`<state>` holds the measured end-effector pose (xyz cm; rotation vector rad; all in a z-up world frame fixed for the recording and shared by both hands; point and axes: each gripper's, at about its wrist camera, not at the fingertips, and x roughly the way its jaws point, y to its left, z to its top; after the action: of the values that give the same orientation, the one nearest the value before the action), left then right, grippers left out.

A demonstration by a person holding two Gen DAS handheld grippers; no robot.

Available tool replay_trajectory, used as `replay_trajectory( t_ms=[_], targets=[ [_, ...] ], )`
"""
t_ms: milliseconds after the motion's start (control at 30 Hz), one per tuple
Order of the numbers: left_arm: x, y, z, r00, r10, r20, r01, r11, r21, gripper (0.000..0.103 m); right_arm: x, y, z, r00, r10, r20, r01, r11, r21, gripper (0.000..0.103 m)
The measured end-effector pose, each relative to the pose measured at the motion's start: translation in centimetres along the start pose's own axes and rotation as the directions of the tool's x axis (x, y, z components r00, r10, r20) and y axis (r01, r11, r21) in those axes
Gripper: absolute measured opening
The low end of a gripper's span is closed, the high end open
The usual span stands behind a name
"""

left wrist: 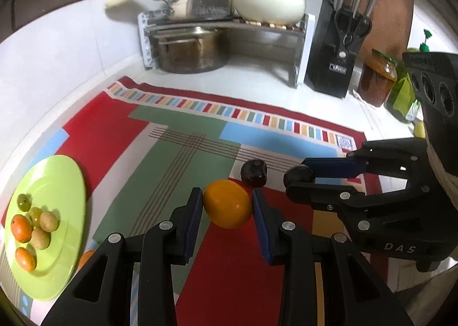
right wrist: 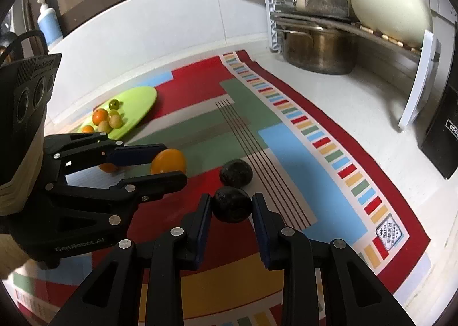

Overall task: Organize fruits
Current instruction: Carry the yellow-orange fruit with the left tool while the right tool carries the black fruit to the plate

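My left gripper (left wrist: 227, 204) is shut on a yellow-orange fruit (left wrist: 227, 203), just over the patterned mat (left wrist: 177, 148); the fruit also shows in the right wrist view (right wrist: 169, 161). My right gripper (right wrist: 231, 205) is shut on a dark wrinkled fruit (right wrist: 231, 204), which shows in the left wrist view (left wrist: 299, 175). A second dark fruit (right wrist: 236, 173) lies on the mat just beyond. A lime green plate (left wrist: 65, 180) at the left holds several small orange, tan and green fruits (left wrist: 34, 223).
Another orange fruit (right wrist: 108, 167) lies on the mat behind my left gripper. A rack with pots (left wrist: 217, 31), a knife block (left wrist: 335, 54) and jars (left wrist: 377, 79) stand at the back. A soap bottle (right wrist: 48, 22) stands at the far left.
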<state>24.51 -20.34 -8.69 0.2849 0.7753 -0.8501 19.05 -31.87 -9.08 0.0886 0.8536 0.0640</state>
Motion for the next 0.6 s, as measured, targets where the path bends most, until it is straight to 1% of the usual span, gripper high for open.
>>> replay_trajectory(
  t_ms=[300,433,600],
  targets=[
    [-3.5,0.1,0.0,0.997,0.057,0.057,-0.050,0.993,-0.108,0.035,-2.1,1.3,0.7,0.998,0.033,0.054,-0.031,0.999,-0.035,0.030],
    [-5.1,0.4,-0.4,0.993,0.089,0.075,-0.076,0.984,-0.161,0.035,-2.9,2.1,1.3,0.995,0.057,0.080,-0.052,0.997,-0.065,0.030],
    [-7.0,0.9,-0.9,0.985,0.147,0.089,-0.125,0.968,-0.215,0.035,-3.7,3.3,2.2,0.989,0.101,0.106,-0.089,0.990,-0.108,0.030]
  ],
)
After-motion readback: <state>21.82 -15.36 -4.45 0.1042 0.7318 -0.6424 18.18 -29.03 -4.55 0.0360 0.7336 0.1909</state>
